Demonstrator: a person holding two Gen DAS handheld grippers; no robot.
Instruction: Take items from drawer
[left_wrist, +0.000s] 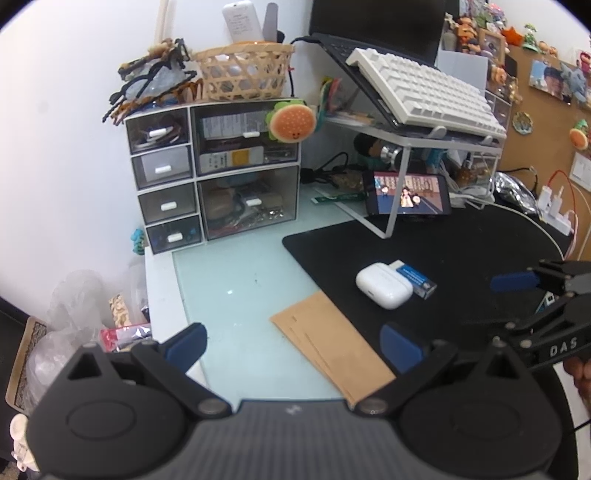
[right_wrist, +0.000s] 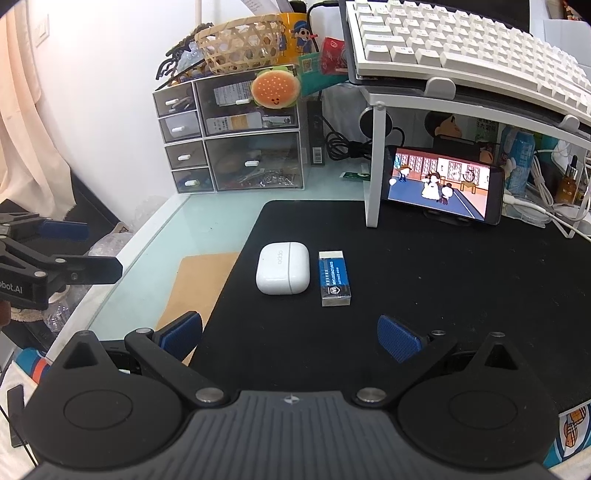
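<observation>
Eraser (right_wrist: 334, 277) lying flat on black mat (right_wrist: 443, 277), long axis 12-to-6, at 3 o'clock of earbuds case (right_wrist: 282, 267). Left gripper (left_wrist: 291, 341), right gripper (right_wrist: 290, 334): both spread wide, empty. Drawer unit (right_wrist: 229, 136) at 11, drawers closed.

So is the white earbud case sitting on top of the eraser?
No, the white earbud case lies beside the blue eraser on the black mat.

Drawer unit (right_wrist: 236, 133) contents indistinct behind tinted fronts; laptop (left_wrist: 376, 26) edge-cropped.
</observation>
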